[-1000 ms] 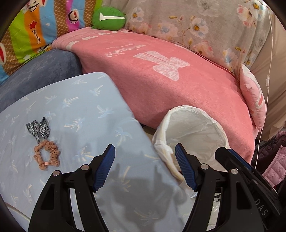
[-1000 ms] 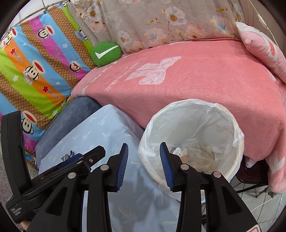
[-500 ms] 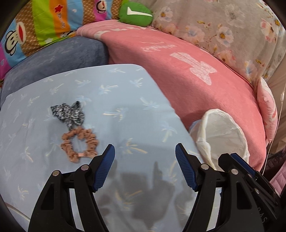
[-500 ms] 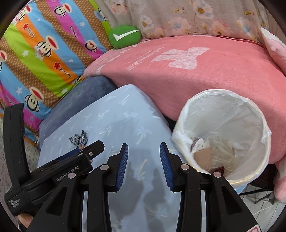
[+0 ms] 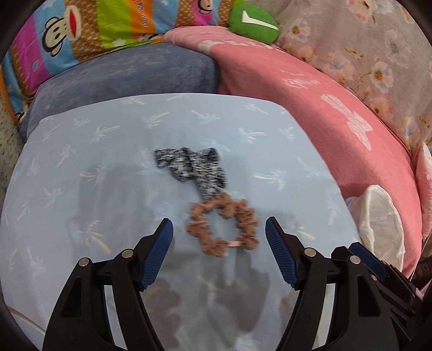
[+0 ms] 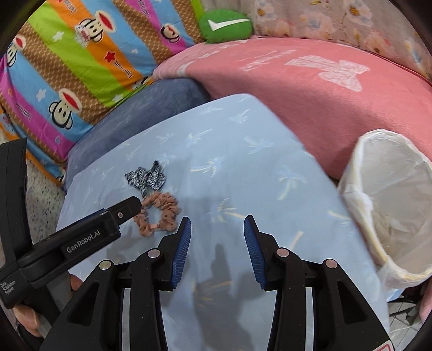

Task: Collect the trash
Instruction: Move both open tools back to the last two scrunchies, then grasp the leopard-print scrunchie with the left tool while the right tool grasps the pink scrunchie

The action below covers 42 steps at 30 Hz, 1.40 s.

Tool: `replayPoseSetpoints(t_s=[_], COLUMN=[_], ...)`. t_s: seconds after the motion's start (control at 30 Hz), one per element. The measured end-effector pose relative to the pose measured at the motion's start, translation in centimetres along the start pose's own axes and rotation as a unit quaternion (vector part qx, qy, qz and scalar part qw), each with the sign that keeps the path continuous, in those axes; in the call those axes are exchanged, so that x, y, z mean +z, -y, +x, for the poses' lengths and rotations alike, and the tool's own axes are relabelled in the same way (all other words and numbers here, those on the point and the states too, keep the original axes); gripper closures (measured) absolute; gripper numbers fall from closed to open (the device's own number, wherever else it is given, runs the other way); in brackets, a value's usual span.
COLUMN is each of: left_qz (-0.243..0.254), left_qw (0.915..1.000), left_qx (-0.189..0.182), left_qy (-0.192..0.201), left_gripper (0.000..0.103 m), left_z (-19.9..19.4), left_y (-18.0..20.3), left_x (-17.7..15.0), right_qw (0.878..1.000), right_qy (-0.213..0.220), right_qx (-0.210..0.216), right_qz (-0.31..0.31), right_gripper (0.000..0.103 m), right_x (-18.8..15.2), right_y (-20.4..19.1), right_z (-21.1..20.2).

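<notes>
A brown scrunchie (image 5: 243,213) lies on a light blue cushion (image 5: 108,162), touching a black-and-white speckled scrunchie (image 5: 194,167) just beyond it. My left gripper (image 5: 219,224) hovers open over the brown scrunchie, a pad to each side and neither touching it. In the right wrist view both scrunchies (image 6: 167,205) (image 6: 147,178) lie left of my right gripper (image 6: 217,221), whose jaws are opening with only bare cushion between them. One finger (image 6: 127,209) of the left gripper reaches over the brown scrunchie. A bin lined with a white bag (image 6: 391,205) stands at the cushion's right edge.
A pink blanket (image 5: 324,94) covers the bed behind the cushion and bin. A dark blue cushion (image 5: 129,73), a striped monkey-print quilt (image 6: 81,67) and a green pillow (image 6: 225,25) lie at the back. A hand (image 6: 24,316) holds the left gripper's handle.
Both grippers swung left from the bin toward the scrunchies and dropped lower. The brown scrunchie now sits between the left pads. The bin has slid to the right edge of both views.
</notes>
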<state>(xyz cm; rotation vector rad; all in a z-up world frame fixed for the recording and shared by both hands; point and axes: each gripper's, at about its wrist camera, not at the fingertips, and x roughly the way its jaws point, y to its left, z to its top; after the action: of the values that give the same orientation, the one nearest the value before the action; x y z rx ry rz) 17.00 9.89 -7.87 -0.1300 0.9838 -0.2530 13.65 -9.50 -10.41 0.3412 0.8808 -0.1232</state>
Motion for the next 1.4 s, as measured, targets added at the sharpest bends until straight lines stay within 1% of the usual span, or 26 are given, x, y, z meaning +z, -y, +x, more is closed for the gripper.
replayPoseSetpoints(t_s=[0.1,0.23,0.4,0.53,0.77,0.87,0.9,0.93,0.97,1.03,1.1,1.13,1.17,1.23,1.27,1.3,1.33,1.4], left_qz=[-0.015,-0.023,-0.036,-0.034,-0.024,-0.018,-0.017,-0.018,-0.019,-0.019,-0.011,-0.004,0.001,0.007,0.007,0.006,0.006,0.007], left_qw=[0.9998,0.9994,0.9988,0.9987,0.9991,0.9991,0.9991,0.999,0.999,0.9991,0.9991,0.9991,0.999,0.9992,0.9993,0.9994,0.9994,0.9995], left_qx=[0.01,0.026,0.034,0.037,0.036,0.037,0.038,0.038,0.037,0.031,0.036,0.038,0.041,0.035,0.032,0.028,0.025,0.022], left_qy=[0.001,0.003,-0.002,-0.001,-0.004,-0.006,-0.01,-0.012,-0.014,-0.021,-0.019,-0.017,-0.016,-0.017,-0.019,-0.021,-0.023,-0.023], left_gripper=[0.024,0.023,0.022,0.021,0.021,0.022,0.022,0.023,0.024,0.035,0.04,0.048,0.051,0.068,0.072,0.078,0.082,0.086], left_z=[0.2,0.8,2.0,2.7,4.8,5.8,6.2,6.4,6.6,7.1,7.3,7.3,7.2,7.1,7.0,6.9,6.7,6.3], left_y=[-1.6,-3.4,-4.9,-5.0,-4.4,-4.2,-4.2,-4.3,-4.3,-4.3,-4.1,-3.9,-3.7,-3.5,-3.4,-3.3,-3.2,-2.8], left_x=[0.3,0.9,1.9,2.8,4.5,4.8,4.9,4.9,4.9,4.9,4.7,4.7,4.6,4.5,4.3,4.2,4.0,3.4], right_qw=[1.0,1.0,0.999,0.999,0.998,0.998,0.998,0.998,0.998,0.998,0.998,0.998,0.998,0.998,0.998,0.999,0.999,0.999], right_qy=[-0.008,-0.019,-0.026,-0.032,-0.04,-0.042,-0.044,-0.047,-0.051,-0.049,-0.049,-0.049,-0.05,-0.05,-0.05,-0.051,-0.05,-0.049], right_qx=[0.003,0.008,0.011,0.011,0.003,-0.002,-0.003,-0.004,-0.004,-0.003,-0.005,-0.003,-0.001,0.003,0.005,0.005,0.006,0.005], right_qz=[-0.012,-0.021,-0.033,-0.035,-0.038,-0.039,-0.04,-0.041,-0.04,-0.039,-0.038,-0.035,-0.032,-0.024,-0.021,-0.018,-0.016,-0.012], right_gripper=[0.059,0.058,0.058,0.058,0.058,0.062,0.065,0.072,0.075,0.082,0.087,0.089,0.089,0.092,0.092,0.093,0.093,0.094], right_x=[0.0,0.4,0.9,1.2,1.3,1.2,1.2,1.1,1.0,0.8,0.8,0.7,0.7,0.5,0.4,0.3,0.1,-0.2], right_y=[-1.3,-3.0,-4.7,-5.5,-5.5,-5.2,-5.1,-5.1,-5.0,-4.7,-4.5,-4.3,-4.2,-3.7,-3.5,-3.3,-3.1,-2.7], right_z=[1.4,3.2,5.1,6.4,8.0,8.4,8.6,8.9,9.1,9.1,9.1,9.1,9.0,8.8,8.7,8.5,8.4,7.9])
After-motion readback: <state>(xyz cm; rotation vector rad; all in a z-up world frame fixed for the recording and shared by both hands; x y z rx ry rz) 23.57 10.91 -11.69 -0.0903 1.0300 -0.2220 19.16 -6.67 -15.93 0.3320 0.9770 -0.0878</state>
